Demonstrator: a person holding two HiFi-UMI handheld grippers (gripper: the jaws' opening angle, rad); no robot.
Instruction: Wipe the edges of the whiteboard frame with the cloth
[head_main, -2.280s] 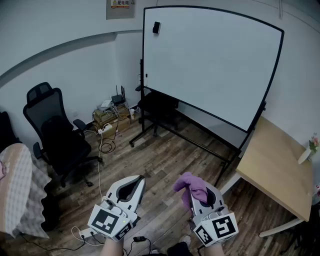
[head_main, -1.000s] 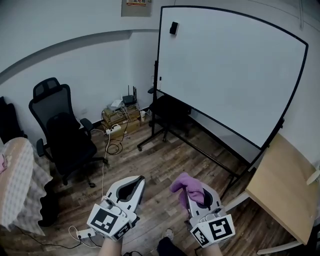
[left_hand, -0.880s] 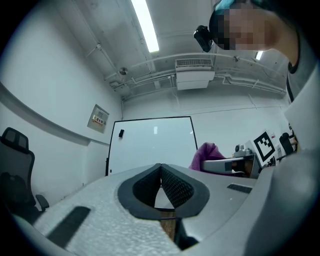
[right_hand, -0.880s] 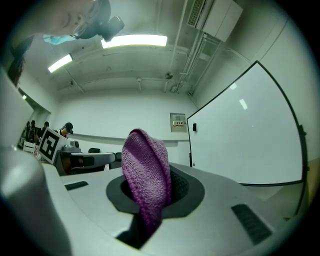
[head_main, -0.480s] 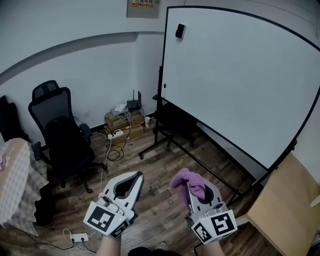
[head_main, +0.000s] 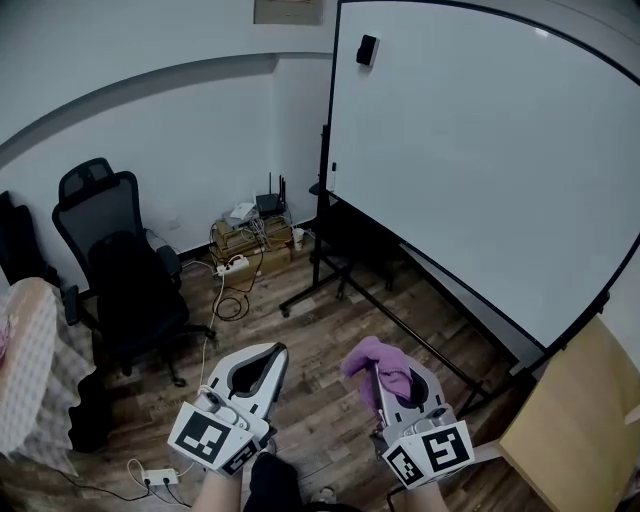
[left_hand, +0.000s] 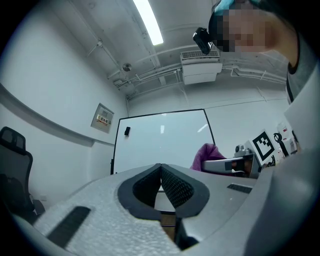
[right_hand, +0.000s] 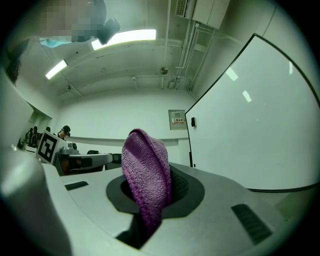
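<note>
A large whiteboard (head_main: 480, 150) with a thin black frame (head_main: 331, 110) stands on a black wheeled stand at the upper right. My right gripper (head_main: 372, 366) is shut on a purple cloth (head_main: 377, 364), low in the head view and well short of the board. In the right gripper view the purple cloth (right_hand: 146, 175) bulges out between the jaws, with the whiteboard (right_hand: 260, 130) to the right. My left gripper (head_main: 268, 362) is shut with nothing in it, beside the right one. In the left gripper view the whiteboard (left_hand: 160, 142) shows ahead of the left gripper (left_hand: 161, 172).
A black office chair (head_main: 120, 270) stands at the left. Boxes, a router and cables (head_main: 250, 235) lie by the wall near the board's left leg. A wooden table (head_main: 580, 420) sits at the lower right. A black eraser (head_main: 367, 49) hangs on the board's top left.
The view has moved closer to the whiteboard, which now fills more of the upper right. Both grippers keep their places low in the view, the cloth still held.
</note>
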